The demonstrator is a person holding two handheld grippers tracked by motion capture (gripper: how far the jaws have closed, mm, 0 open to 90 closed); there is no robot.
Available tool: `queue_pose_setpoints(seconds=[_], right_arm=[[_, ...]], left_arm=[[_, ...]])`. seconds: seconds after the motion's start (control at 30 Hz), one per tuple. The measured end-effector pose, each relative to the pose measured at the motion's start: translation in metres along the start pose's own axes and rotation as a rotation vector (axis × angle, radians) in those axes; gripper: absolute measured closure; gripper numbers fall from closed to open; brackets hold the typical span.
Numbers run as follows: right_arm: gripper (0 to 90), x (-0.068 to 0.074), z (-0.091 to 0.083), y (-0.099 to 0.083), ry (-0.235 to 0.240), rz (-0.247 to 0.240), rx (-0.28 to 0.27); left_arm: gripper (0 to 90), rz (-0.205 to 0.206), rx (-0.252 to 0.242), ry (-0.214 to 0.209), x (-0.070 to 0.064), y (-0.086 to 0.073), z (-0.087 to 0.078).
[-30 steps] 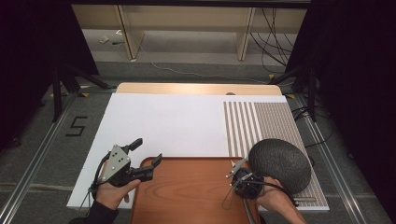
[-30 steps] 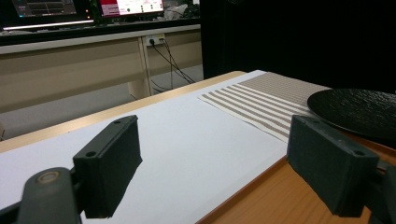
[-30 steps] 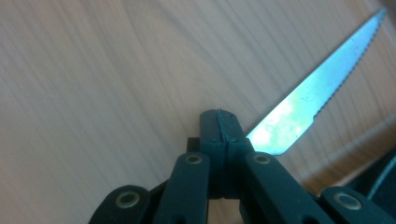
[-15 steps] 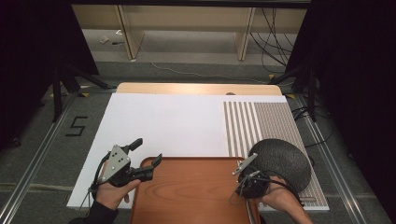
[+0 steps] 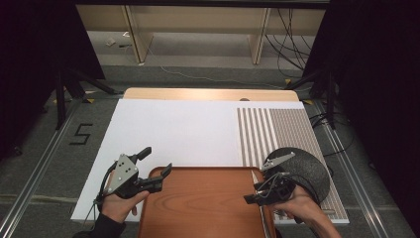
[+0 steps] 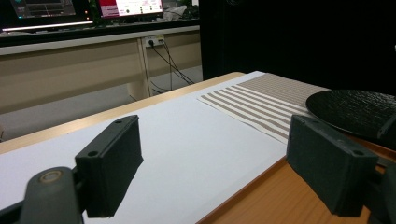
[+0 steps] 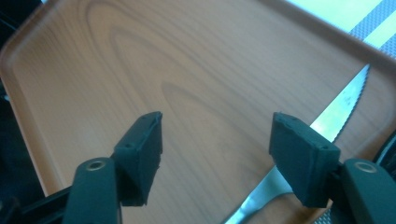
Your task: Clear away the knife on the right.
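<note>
Right gripper [image 7: 215, 154] hung jaws spread and empty over the right end of the wooden tray [image 5: 198, 208], with the serrated knife [image 7: 327, 119] lying on the tray just beneath its right-hand jaw; the black plate [image 5: 309, 171] sat just behind it on the striped placemat [image 5: 282, 129]. Left gripper [image 5: 156, 166] was likewise spread and empty at the tray's far-left corner. Judgement: work was at an early stage, nothing gripped, knife and plate yet to be picked up.

both tongs gape empty, the left tongs [image 5: 157, 163] level, the right tongs [image 5: 251, 199] tipped downward.
</note>
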State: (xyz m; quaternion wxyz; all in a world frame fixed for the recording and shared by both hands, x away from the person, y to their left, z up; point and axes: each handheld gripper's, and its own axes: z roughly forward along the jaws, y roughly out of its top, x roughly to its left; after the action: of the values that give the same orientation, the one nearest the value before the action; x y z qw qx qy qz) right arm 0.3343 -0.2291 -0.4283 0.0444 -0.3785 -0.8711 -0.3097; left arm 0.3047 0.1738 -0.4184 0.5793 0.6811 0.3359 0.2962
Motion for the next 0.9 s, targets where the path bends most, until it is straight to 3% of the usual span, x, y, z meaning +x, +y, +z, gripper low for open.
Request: queue_pose_setpoints(seconds=[0.17, 0.57, 0.9], right_arm=[[31.4, 0.002, -0.007, 0.001, -0.008, -0.005, -0.06], [20.7, 0.001, -0.021, -0.004, 0.007, 0.007, -0.134], [19.5, 0.001, -0.03, -0.01, -0.006, 0.009, -0.192]], left_arm=[[17.7, -0.003, 0.0, 0.001, 0.0, 0.0, 0.0], [17.7, -0.006, 0.007, 0.0, 0.0, 0.0, 0.0], [17.6, -0.009, 0.009, -0.002, 0.0, -0.001, 0.001]])
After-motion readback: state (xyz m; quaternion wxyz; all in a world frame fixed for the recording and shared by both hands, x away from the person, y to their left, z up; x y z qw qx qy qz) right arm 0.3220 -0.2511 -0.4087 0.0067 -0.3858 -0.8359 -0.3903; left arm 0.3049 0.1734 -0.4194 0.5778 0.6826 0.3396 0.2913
